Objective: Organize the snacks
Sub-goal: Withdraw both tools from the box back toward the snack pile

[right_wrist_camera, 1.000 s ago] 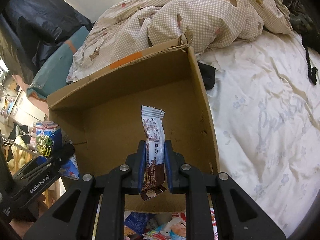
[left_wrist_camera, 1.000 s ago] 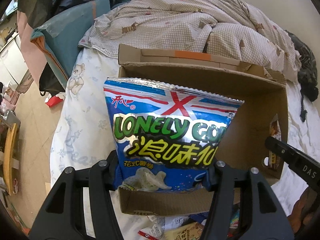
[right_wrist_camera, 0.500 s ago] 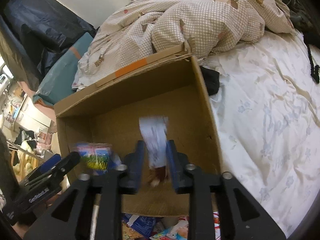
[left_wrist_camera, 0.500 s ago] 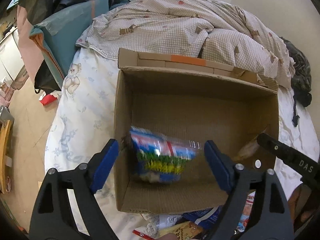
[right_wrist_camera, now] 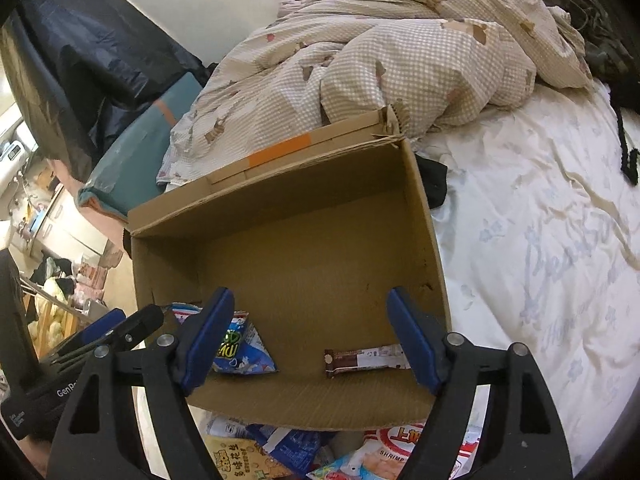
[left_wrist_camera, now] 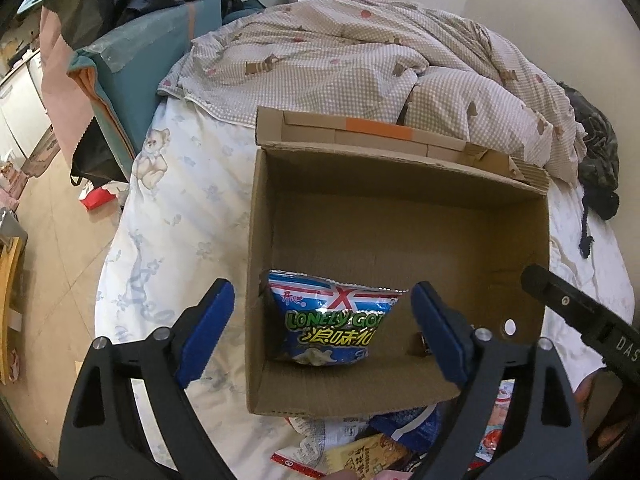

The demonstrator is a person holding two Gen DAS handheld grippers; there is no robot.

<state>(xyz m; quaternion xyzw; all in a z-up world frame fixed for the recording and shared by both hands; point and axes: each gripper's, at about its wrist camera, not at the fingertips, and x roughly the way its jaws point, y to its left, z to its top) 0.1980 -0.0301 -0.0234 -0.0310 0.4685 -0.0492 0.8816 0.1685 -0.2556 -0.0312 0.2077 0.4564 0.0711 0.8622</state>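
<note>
Brown snack bar [right_wrist_camera: 367,358] lying flat, crosswise in box [right_wrist_camera: 320,168]

This is a bedroom in a home: a bed [right_wrist_camera: 540,240] with a white sheet, a checked quilt [left_wrist_camera: 360,68] crumpled on it, and a tiled floor [left_wrist_camera: 52,240] beside.

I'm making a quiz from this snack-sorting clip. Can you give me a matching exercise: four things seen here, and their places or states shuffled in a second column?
Things:
1. blue chip bag
2. brown snack bar
3. left gripper
4. loose snack packets

Places or states:
A. on the bed, outside the cardboard box's near wall
B. lying flat near the box's right wall
C. open, holding nothing
D. in the box's left corner

Pairs: 1-D, 2-B, 3-C, 4-A
</note>
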